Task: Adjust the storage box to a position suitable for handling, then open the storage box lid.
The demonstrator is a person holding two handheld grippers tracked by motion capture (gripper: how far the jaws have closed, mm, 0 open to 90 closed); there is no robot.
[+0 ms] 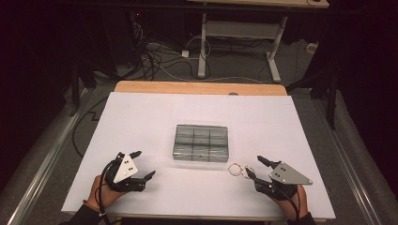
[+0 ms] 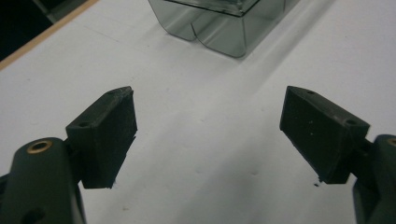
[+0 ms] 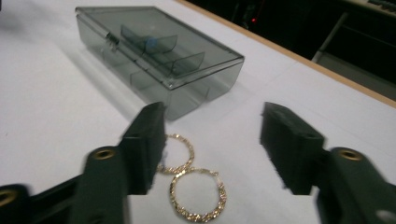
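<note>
Gold hoop earrings (image 3: 198, 194), two rings of twisted metal, lie flat on the white sheet (image 1: 141, 117) that covers the table, just off the near right corner of the smoky clear plastic box (image 1: 201, 142). That box is the landmark: it sits closed near the middle of the sheet, its lid down over dark dividers that split the inside into small compartments, with a small clasp showing on its front wall in the right gripper view. In the right gripper view the two hoops touch or overlap at one edge, one nearer the box (image 3: 161, 65) and partly hidden behind a jaw, the other nearer the camera and fully visible. The right gripper (image 1: 257, 168) sits to the near right of the box, its tips right beside the earrings (image 1: 236, 169); its jaws stand apart with a clear gap, one jaw over the edge of the hoops, the other on bare sheet, and nothing is pinched between them. Whether a jaw actually touches the metal cannot be told. The left gripper (image 1: 143, 164) rests to the near left of the box, well apart from the earrings, held in a hand (image 1: 99, 194) that comes in over the table's near edge. Its jaws gape wide over bare sheet, with the box's rounded corner (image 2: 219, 23) ahead of them.
</note>
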